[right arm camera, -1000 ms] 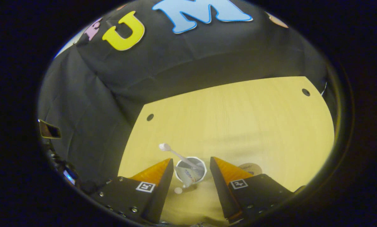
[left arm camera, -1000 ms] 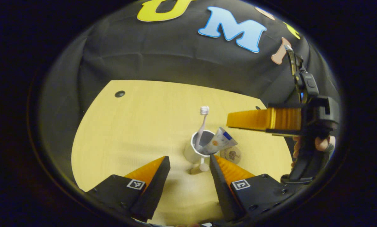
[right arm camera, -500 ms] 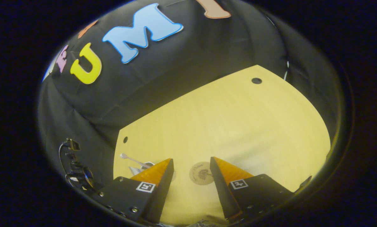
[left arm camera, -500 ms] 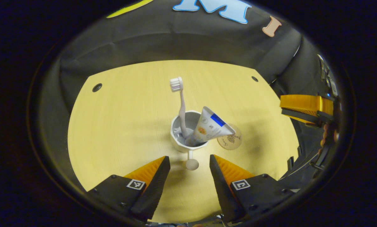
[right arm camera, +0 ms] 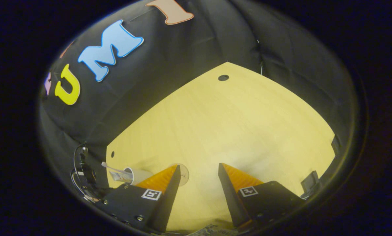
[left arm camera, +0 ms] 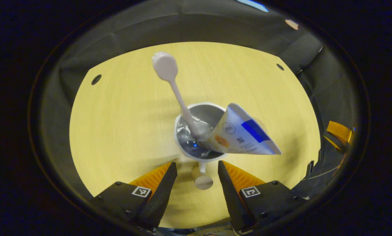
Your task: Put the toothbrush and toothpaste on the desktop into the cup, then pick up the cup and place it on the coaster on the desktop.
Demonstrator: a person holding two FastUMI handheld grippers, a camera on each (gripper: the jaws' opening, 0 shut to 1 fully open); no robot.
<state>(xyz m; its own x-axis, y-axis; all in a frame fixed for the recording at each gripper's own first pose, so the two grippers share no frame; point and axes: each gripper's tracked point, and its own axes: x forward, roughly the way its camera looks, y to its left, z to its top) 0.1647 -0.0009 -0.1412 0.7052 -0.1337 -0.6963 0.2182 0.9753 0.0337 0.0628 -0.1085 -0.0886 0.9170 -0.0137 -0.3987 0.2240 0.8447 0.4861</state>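
A white cup (left arm camera: 186, 144) stands on the wooden table (left arm camera: 117, 131), close in front of my left gripper (left arm camera: 196, 167). A white toothbrush (left arm camera: 177, 95) stands in the cup, head up. The toothpaste tube (left arm camera: 241, 136) leans out over the cup's right rim. The cup's handle knob (left arm camera: 203, 181) lies between the open fingers and looks untouched. My right gripper (right arm camera: 199, 168) is open over bare table. To its left I see the cup (right arm camera: 140, 175) and, partly behind a finger, the round coaster (right arm camera: 184, 174).
The right gripper (left arm camera: 338, 131) shows at the right edge of the left gripper view. The table has small dark holes (left arm camera: 96, 79) (left arm camera: 280, 67) (right arm camera: 223, 77) near its far edge. Black cloth walls close in the far side.
My left gripper has moved in on the cup, so the handle now sits between its fingers. My right gripper has swung away to the right, leaving the cup and coaster at its left.
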